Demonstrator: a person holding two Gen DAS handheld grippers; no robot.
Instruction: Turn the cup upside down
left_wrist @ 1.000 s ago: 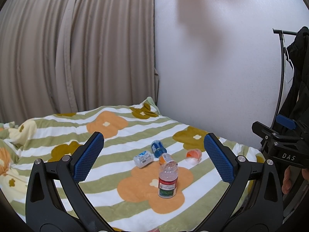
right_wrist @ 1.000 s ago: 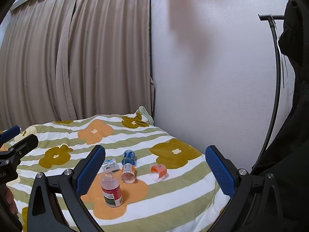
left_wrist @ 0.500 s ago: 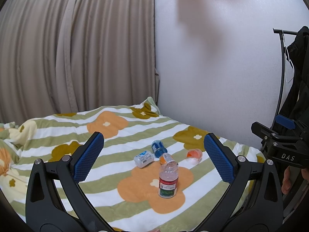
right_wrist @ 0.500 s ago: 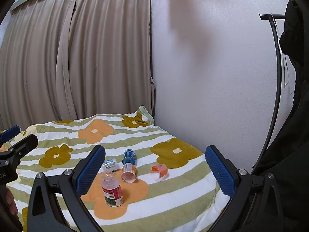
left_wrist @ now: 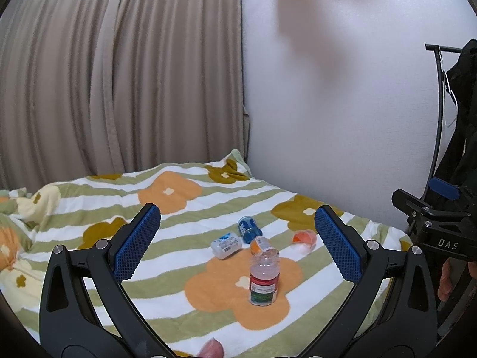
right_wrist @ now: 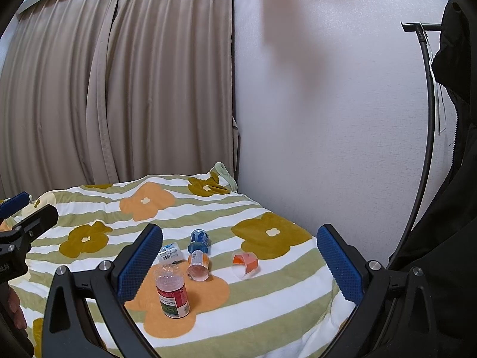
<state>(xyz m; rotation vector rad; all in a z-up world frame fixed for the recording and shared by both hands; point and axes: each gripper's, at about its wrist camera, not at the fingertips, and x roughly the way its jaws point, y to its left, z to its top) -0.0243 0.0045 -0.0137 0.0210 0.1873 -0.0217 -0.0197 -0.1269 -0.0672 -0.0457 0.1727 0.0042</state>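
A clear cup with a red and green label (left_wrist: 264, 280) stands upright on the orange flower of the bedspread; it also shows in the right wrist view (right_wrist: 172, 291). Behind it lie an orange-labelled cup (left_wrist: 260, 244) (right_wrist: 198, 264), a blue cup (left_wrist: 249, 229) (right_wrist: 199, 240), a white-labelled cup (left_wrist: 226, 244) (right_wrist: 170, 253) and, further right, a clear cup with an orange band (left_wrist: 303, 240) (right_wrist: 245, 264), all on their sides. My left gripper (left_wrist: 235, 246) is open and empty above the bed. My right gripper (right_wrist: 240, 264) is open and empty too.
The striped, flowered bedspread (left_wrist: 179, 208) covers the bed, with curtains (left_wrist: 119, 74) behind and a white wall (left_wrist: 342, 104) on the right. A clothes rack with dark coats (right_wrist: 447, 179) stands at the far right. The other gripper shows at each view's edge (left_wrist: 432, 223) (right_wrist: 21, 238).
Both views have barely shifted. No cup has moved, and both grippers stay open.
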